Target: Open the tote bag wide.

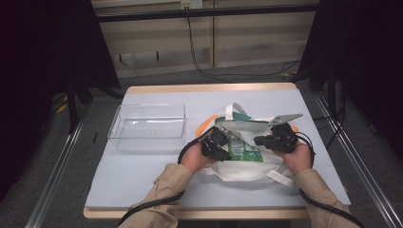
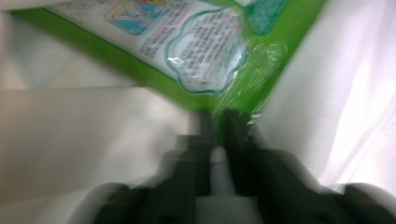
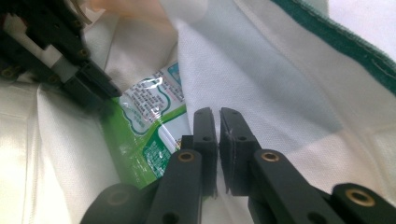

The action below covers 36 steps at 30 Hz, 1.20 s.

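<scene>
- Your forearms come in from the near table edge, both in tan sleeves, and angle inward toward each other.
- Your left hand (image 1: 196, 156) wraps the left gripper (image 1: 219, 148) from below, its nose pointing right toward the other tool.
- In the left gripper view, the two black jaws stand almost together, pinching a thin green edge of film between their tips.
- Your right hand (image 1: 298, 157) holds the right gripper (image 1: 260, 140) pointing left, a grey three-cornered plate on top.
- In the right gripper view, its jaws are pressed together on a fold of white cloth.
- The two grippers sit near each other, not touching.
</scene>
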Each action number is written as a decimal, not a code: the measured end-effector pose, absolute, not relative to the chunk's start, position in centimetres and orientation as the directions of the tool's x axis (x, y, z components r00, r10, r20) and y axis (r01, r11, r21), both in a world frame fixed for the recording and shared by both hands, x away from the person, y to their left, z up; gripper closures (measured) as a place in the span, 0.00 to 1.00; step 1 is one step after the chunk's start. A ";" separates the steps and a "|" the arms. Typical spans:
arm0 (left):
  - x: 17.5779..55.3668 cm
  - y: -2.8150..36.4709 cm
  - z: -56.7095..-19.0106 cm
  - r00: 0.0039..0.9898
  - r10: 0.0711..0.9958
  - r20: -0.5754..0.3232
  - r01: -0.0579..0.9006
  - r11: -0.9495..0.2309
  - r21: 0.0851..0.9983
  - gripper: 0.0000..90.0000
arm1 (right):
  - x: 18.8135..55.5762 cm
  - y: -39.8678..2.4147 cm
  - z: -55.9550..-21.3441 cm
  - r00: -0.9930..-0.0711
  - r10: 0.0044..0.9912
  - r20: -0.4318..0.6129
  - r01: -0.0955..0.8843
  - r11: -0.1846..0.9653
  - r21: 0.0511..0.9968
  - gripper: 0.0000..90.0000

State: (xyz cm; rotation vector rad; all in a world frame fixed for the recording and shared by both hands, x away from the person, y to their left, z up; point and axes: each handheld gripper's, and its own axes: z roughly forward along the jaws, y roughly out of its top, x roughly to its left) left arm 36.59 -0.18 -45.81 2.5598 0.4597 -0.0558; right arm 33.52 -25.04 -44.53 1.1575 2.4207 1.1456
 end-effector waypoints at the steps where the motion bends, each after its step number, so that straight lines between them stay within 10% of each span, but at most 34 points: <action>1: 36.7 -0.2 -45.8 0.943 0.306 -0.132 0.330 -0.801 0.500 1.00 | 33.5 -25.0 -44.5 -0.664 0.736 0.129 0.564 0.381 0.732 0.94; 36: 37.7 -0.2 -41.2 0.907 0.384 -0.171 0.407 -0.703 0.583 1.00 | 32.2 -24.5 -42.6 -0.723 0.682 0.110 0.489 0.392 0.779 0.47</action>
